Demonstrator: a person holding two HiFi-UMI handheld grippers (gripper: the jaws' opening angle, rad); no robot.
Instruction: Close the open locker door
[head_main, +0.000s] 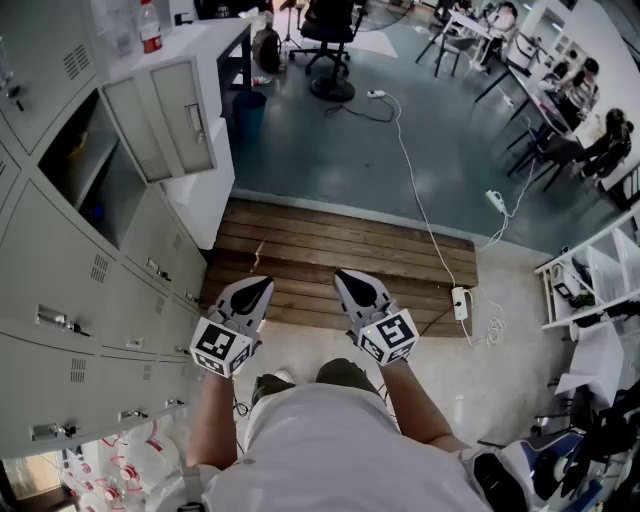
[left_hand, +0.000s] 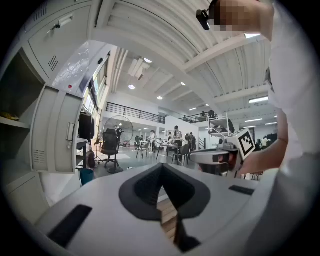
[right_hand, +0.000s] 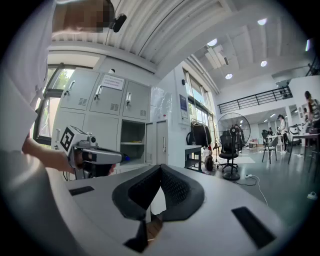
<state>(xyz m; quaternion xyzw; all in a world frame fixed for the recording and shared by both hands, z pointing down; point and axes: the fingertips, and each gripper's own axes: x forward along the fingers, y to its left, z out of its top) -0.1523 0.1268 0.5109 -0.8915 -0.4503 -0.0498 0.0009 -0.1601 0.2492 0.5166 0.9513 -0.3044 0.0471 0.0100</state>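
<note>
Where both jaws point: out over a blue-grey floor (head_main: 330, 150) in a tall, bright room, with a chair (head_main: 330, 40) far ahead and a white cable (head_main: 420, 200) trailing ahead to the right.
Planks (head_main: 330, 255): a low wooden platform directly under and just ahead of both jaw tips, its boards lying across their line.
Lockers (head_main: 60, 270): a grey bank along the left of the left jaws, all fronts shut but one.
Open locker (head_main: 90, 175): ahead-left of the left jaws and higher; a shelf (head_main: 85, 165) crosses it, with something blue below that is too dim to name.
Door (head_main: 165, 115): ahead-left of the left jaws, well apart from them and untouched. Its long axis is upright, it is swung out from the bank, its free edge points into the room, and its handle face is turned toward the grippers.
Table (head_main: 215, 40): white, beyond the door, with a bottle (head_main: 150, 28) on it and a blue bin (head_main: 249, 112) beside it.
Left gripper (head_main: 262, 282): held level, jaws together with nothing between them.
Right gripper (head_main: 345, 275): level beside it, jaws fully closed and empty.
</note>
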